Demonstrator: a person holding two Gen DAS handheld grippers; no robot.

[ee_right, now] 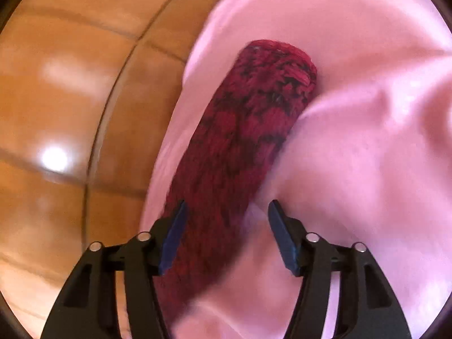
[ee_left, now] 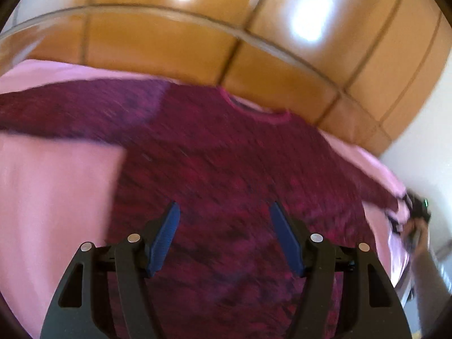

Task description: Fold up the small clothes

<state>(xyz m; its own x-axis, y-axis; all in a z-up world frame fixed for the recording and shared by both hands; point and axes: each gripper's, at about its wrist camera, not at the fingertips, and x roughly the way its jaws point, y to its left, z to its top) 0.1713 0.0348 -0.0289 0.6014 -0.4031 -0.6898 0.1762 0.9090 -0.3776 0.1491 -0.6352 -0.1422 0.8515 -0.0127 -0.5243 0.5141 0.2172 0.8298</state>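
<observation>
A dark magenta knitted sweater (ee_left: 220,155) lies spread flat on a pink cloth (ee_left: 56,197), its neckline (ee_left: 254,111) at the far side. My left gripper (ee_left: 224,206) hovers over the sweater's body, open, with nothing between its blue pads. In the right wrist view one sleeve (ee_right: 243,130) stretches away to its cuff (ee_right: 282,56) on the pink cloth (ee_right: 367,169). My right gripper (ee_right: 227,203) is open. The sleeve runs between its fingers, close to the left pad (ee_right: 175,237), and the right pad stands clear of it.
Orange-brown floor tiles (ee_left: 169,45) lie beyond the table's curved transparent edge (ee_left: 70,11). A white wall (ee_left: 423,141) is at the right. A person's forearm (ee_left: 432,276) reaches in at the far right, by the end of the sweater's sleeve. Floor tiles (ee_right: 56,113) also show left of the cloth.
</observation>
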